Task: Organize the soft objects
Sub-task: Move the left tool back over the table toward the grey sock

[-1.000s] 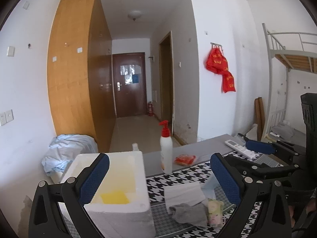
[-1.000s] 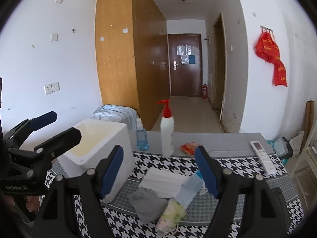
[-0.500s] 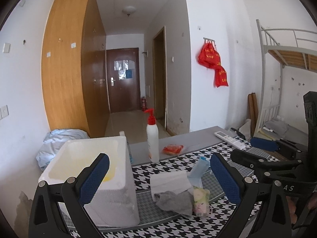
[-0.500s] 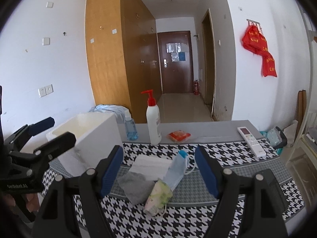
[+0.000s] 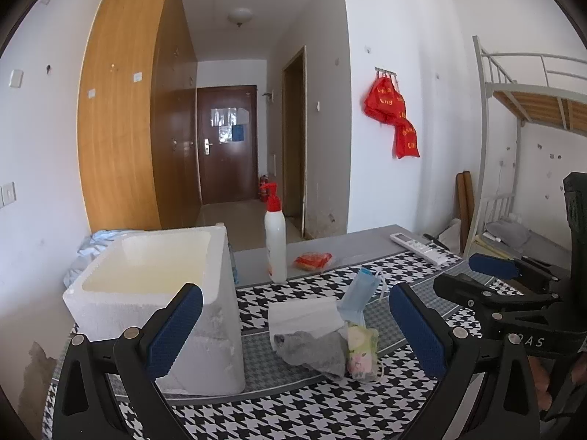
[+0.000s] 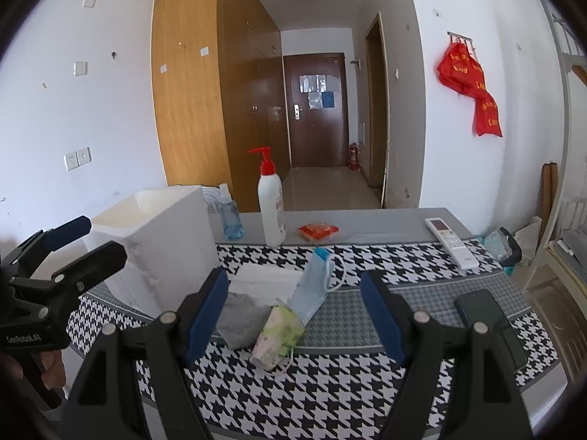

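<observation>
Your left gripper (image 5: 293, 333) fills the bottom of the left wrist view with its blue-padded fingers spread wide and nothing between them; your right gripper (image 6: 293, 315) sits the same way at the bottom of the right wrist view, jaws apart and empty. The soft things lie in a small heap at the centre of both frames, on the houndstooth tablecloth (image 6: 367, 377): a folded white cloth (image 5: 302, 315) at the back, a grey cloth (image 5: 315, 348) touching its near edge, a floral tissue pack (image 6: 279, 333) just to the right of the grey one, and a blue face mask (image 6: 312, 286) leaning over the pack (its ear loop trails to the right). The white foam box (image 5: 161, 293) stands open at centre left of the left wrist view, just beside the heap. Behind the heap, above centre, a white pump bottle (image 6: 271, 205) with a red head stands upright, a small blue bottle (image 6: 229, 218) to its left next to the box, and a red packet (image 6: 317, 231) to its right. A white remote (image 6: 451, 242) lies at mid right, and a dark phone (image 6: 488, 319) at lower right.
</observation>
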The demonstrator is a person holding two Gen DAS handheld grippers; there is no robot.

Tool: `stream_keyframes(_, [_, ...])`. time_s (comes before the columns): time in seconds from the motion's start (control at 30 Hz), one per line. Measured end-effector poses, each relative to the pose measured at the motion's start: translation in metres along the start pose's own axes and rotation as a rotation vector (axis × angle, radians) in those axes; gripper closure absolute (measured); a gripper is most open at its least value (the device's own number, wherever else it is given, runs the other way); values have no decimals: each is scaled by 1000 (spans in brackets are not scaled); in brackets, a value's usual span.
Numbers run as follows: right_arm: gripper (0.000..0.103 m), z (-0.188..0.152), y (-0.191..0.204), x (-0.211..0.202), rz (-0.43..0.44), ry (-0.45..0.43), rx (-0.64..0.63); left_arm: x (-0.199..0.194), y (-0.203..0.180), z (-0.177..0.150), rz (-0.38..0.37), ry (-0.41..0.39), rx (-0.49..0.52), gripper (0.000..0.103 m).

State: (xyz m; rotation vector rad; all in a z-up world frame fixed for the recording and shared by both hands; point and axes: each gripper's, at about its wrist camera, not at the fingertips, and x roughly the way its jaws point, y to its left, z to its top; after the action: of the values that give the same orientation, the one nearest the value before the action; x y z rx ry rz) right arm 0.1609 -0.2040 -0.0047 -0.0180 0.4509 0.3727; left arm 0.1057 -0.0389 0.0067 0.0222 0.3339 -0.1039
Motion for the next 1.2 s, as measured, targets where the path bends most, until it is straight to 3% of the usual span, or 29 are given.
stream_keyframes(0.27, [25, -9, -2, 5, -1, 16, -1, 15, -5, -15, -36, 41, 0, 1])
stream_keyframes(1.2, [25, -33, -19, 54, 0, 159, -3, 79, -12, -42, -11, 216, -11, 1])
